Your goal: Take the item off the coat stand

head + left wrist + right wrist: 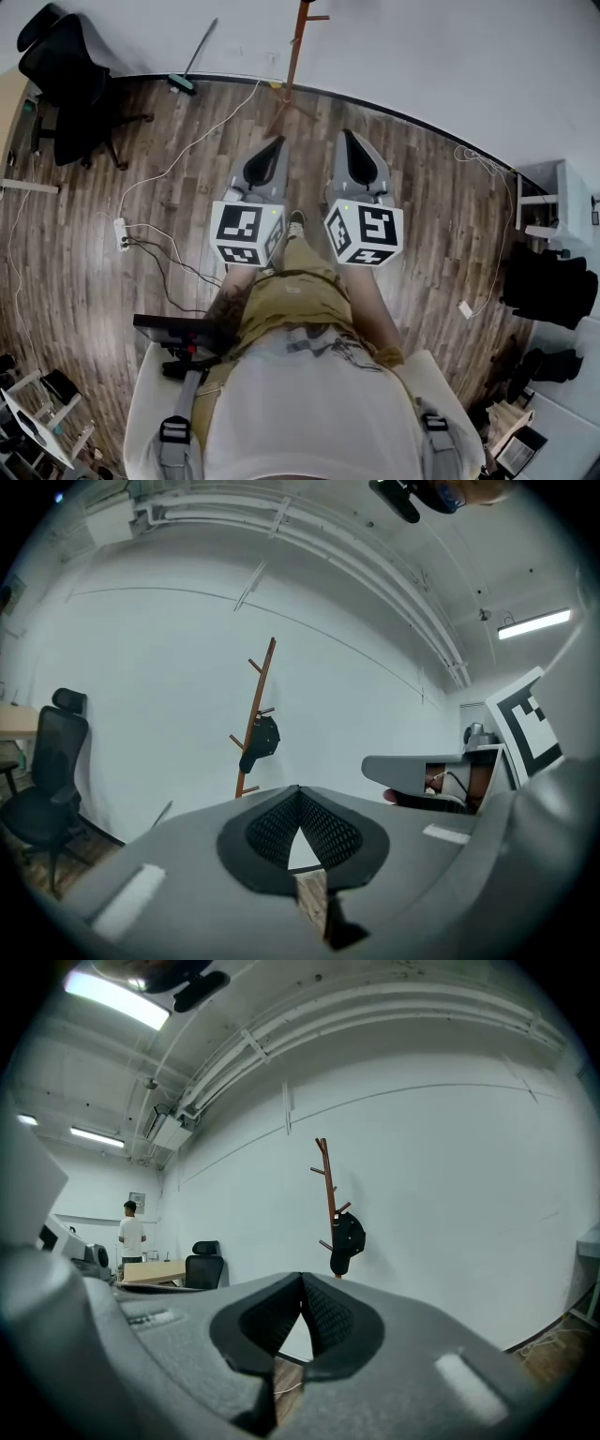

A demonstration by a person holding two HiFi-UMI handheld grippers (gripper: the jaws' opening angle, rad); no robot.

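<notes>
A brown wooden coat stand (255, 714) rises against the white wall, some way ahead of both grippers. A black cap (262, 742) hangs on one of its lower pegs. The right gripper view shows the same coat stand (327, 1199) and cap (347, 1239). From the head view only the stand's pole and foot (294, 52) show at the top. My left gripper (272, 147) and right gripper (352, 141) are held side by side, level, pointing toward the stand. Both have their jaws shut with nothing between them. The cap hangs well beyond the left gripper's tips (299, 791) and the right gripper's tips (302, 1279).
A black office chair (67, 70) stands at the left by a desk (155, 1271). White cables and a power strip (121, 234) lie on the wood floor. A broom (194, 61) leans at the wall. Dark bags (551, 281) sit at the right. A person (130, 1232) stands far off.
</notes>
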